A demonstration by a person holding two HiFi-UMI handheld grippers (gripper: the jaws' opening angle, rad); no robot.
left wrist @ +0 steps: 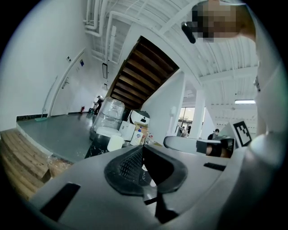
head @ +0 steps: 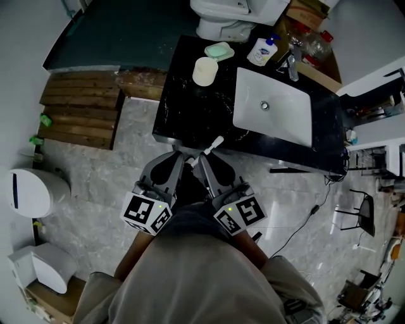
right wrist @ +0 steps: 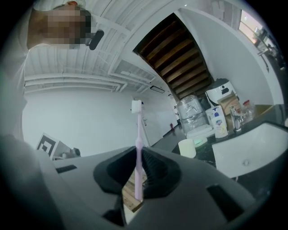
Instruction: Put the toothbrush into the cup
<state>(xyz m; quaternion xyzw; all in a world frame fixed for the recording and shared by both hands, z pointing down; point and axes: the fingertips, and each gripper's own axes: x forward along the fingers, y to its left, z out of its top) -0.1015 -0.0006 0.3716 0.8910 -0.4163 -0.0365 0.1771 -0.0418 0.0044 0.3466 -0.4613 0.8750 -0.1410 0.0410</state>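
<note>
A cream cup (head: 205, 71) stands on the black counter (head: 183, 101), left of the sink; it also shows as the cup (right wrist: 187, 148) in the right gripper view and the cup (left wrist: 115, 143) in the left gripper view. My right gripper (head: 204, 158) is shut on a pale pink toothbrush (right wrist: 138, 148), whose white head (head: 216, 142) sticks out past the jaws over the counter's front edge. My left gripper (head: 178, 154) hangs just beside it, its jaws shut with nothing between them (left wrist: 143, 150). Both grippers are well short of the cup.
A white sink (head: 275, 104) fills the counter's right half, with a faucet (head: 291, 64) behind it. A soap bottle (head: 262, 50) and a green soap dish (head: 219, 51) stand near the cup. A toilet (head: 221, 19) is behind, a wooden pallet (head: 79, 107) and a white bin (head: 28, 193) at left.
</note>
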